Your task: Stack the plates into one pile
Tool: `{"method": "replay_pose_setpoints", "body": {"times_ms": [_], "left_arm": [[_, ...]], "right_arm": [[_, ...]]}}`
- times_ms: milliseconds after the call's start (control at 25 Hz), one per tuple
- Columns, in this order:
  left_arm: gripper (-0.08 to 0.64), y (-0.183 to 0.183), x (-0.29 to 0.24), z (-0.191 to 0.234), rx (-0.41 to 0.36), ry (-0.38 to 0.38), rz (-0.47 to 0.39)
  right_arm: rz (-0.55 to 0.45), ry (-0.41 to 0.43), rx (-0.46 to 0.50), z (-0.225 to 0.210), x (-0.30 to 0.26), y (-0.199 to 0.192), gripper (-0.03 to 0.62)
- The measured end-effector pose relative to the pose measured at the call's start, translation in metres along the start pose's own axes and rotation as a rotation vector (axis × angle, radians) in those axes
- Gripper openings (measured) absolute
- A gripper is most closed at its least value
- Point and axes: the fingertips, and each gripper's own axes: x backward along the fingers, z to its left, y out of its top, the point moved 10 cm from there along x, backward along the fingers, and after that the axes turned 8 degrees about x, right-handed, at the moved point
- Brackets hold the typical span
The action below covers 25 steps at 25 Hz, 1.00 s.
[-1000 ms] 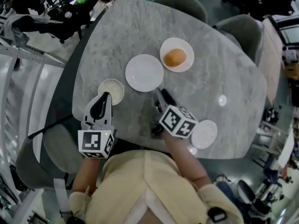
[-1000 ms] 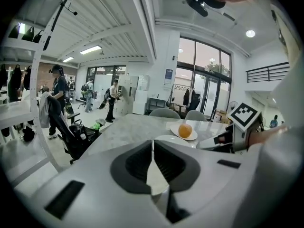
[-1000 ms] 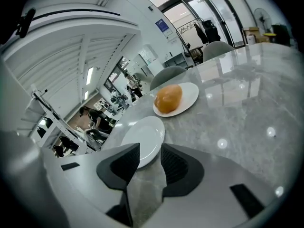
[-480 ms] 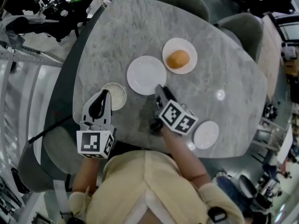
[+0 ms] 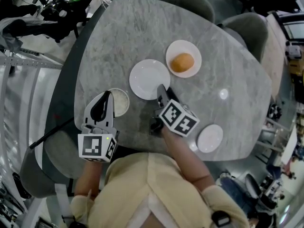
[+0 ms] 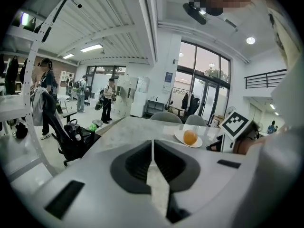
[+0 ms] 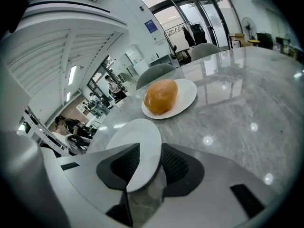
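My right tongs (image 5: 160,89) sit just right of the middle of the head view, pointing up the frame at the empty white plate (image 5: 149,79) in the centre of the grey marble table (image 5: 228,70). In the right gripper view the jaws stand apart with that plate's near rim lying between them. The pads are not pressing on it, and they have just eased a touch wider. The plate lies flat on the table.

My left tongs (image 5: 107,96) are at the lower left of the head view, and their tip reaches the near edge of a small pale dish (image 5: 121,103). In the left gripper view the two pads (image 6: 137,163) meet along a thin line with nothing between them, so that pair is closed and empty.

The other plates are spread about, none stacked. One, up and to the right of the empty plate and just beside it, carries a round orange-brown piece of food (image 5: 182,62). A smaller white plate (image 5: 210,138) lies at the lower right near the table's edge, well apart from the rest. Two grey chairs (image 5: 183,1) stand along the top of the frame
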Motion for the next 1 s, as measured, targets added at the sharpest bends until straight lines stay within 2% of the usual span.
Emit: {"method": "replay_pose_setpoints", "body": {"times_ms": [160, 320, 440, 800, 1000], "left_arm": [[0.008, 0.003, -0.003, 0.003, -0.002, -0.003, -0.007], [0.008, 0.004, -0.003, 0.005, 0.003, -0.004, -0.017], [0.008, 0.005, -0.003, 0.007, -0.006, -0.005, -0.012], [0.008, 0.008, -0.008, -0.012, -0.053, -0.027, 0.0], [0.008, 0.007, -0.005, -0.028, -0.084, -0.031, -0.002]], "right_arm": [[-0.007, -0.063, 0.035, 0.003, -0.002, 0.001, 0.121], [-0.01, -0.089, 0.062, 0.005, -0.002, -0.001, 0.12], [0.005, -0.092, 0.07, 0.004, -0.002, 0.0, 0.081], [-0.016, -0.024, 0.043, -0.001, 0.01, -0.002, 0.063], [-0.074, 0.062, -0.016, -0.004, 0.026, -0.004, 0.038]]}}
